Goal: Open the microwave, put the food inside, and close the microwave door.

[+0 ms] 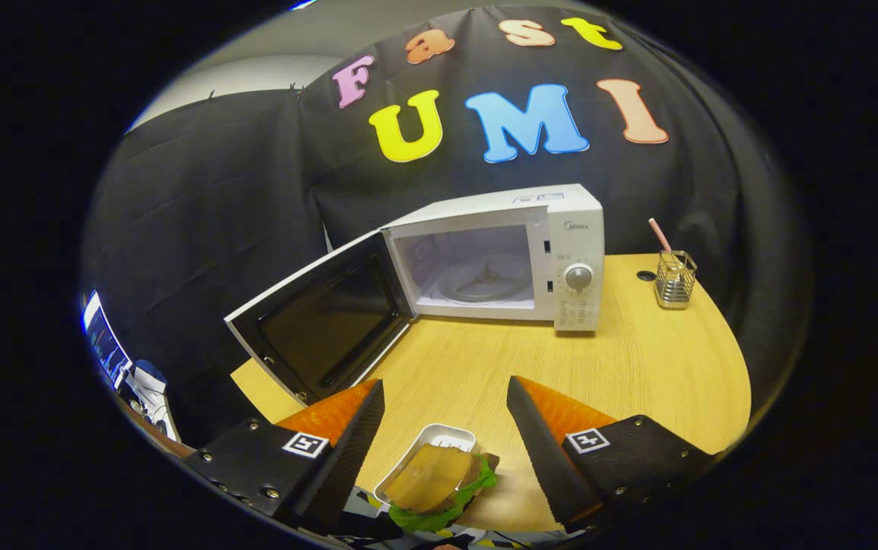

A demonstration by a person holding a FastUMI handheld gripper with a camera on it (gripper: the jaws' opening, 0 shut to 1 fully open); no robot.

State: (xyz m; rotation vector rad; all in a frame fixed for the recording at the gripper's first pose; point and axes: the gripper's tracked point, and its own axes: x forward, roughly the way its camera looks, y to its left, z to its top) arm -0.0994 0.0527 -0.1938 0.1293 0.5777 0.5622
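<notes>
One white microwave (538,252) stands on the wooden counter (637,367), and the word "Midea" can be read on the panel above its single round dial (578,276). Its door (321,321) hangs wide open to the left, showing the pale cavity and the turntable ring (481,286) inside. The gripper (445,416) has its two fingers spread wide apart, pinching nothing. One sandwich (435,489), a toasted slice over green lettuce, lies partly on a small white tray (439,437) on the counter, low between the fingers and nearer than their tips, well short of the microwave. To the right of the microwave stands one wire holder (674,279) with a single striped straw (660,234).
</notes>
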